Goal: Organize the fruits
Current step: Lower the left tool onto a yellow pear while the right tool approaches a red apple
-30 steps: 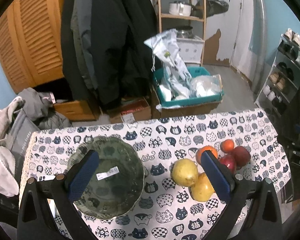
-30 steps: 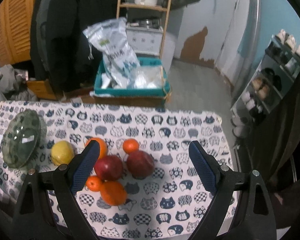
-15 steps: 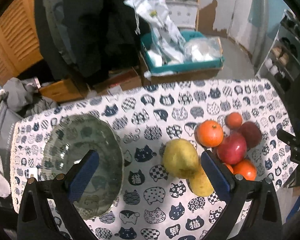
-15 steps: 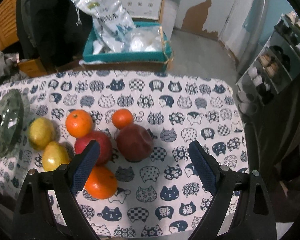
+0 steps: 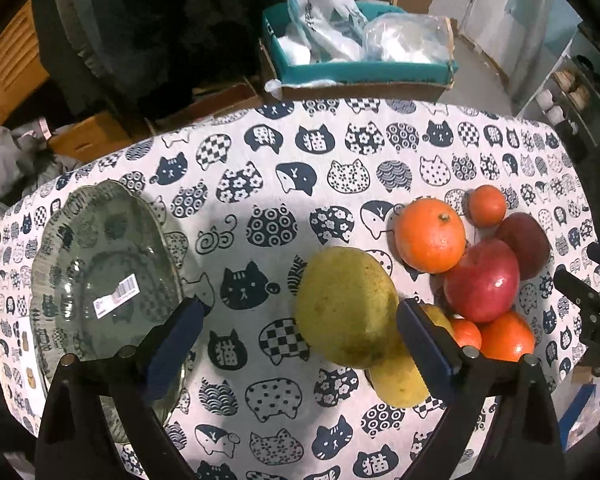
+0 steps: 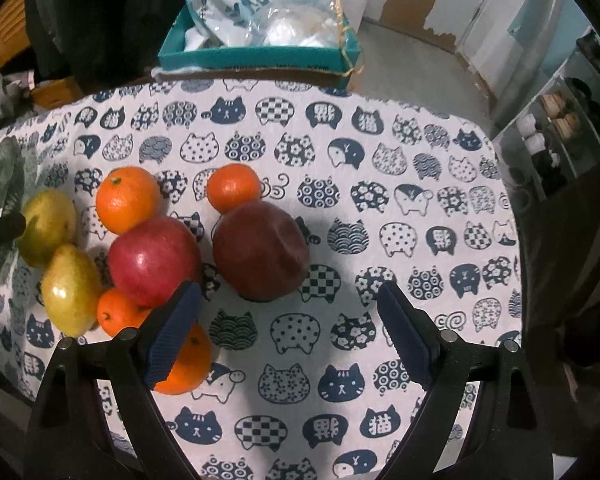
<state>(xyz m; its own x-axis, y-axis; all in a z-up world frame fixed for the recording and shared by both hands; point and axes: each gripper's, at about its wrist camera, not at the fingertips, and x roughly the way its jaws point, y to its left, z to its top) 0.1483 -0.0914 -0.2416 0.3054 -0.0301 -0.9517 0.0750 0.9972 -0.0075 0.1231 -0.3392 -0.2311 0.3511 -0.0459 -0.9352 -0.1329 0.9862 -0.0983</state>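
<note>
A pile of fruit lies on the cat-print tablecloth (image 5: 260, 184). In the left wrist view a yellow pear (image 5: 346, 306) is nearest, with a second pear (image 5: 398, 380) behind my right finger, an orange (image 5: 430, 234), a red apple (image 5: 482, 280), a darker apple (image 5: 524, 240) and small tangerines. An empty glass bowl (image 5: 100, 276) with a barcode sticker sits at the left. My left gripper (image 5: 300, 344) is open, just above the pear. My right gripper (image 6: 288, 332) is open, hovering before the dark apple (image 6: 260, 252) and the red apple (image 6: 154, 260).
Beyond the table's far edge stands a teal box (image 5: 364, 66) with plastic bags. Dark coats hang at the back left and a shoe rack (image 6: 560, 120) stands at the right. The right gripper's tip (image 5: 584, 292) shows at the right edge of the left wrist view.
Both grippers have moved down and forward toward the table, so the fruit and bowl look larger. The left gripper now frames the big pear. Both stay open; no fruit has moved.
</note>
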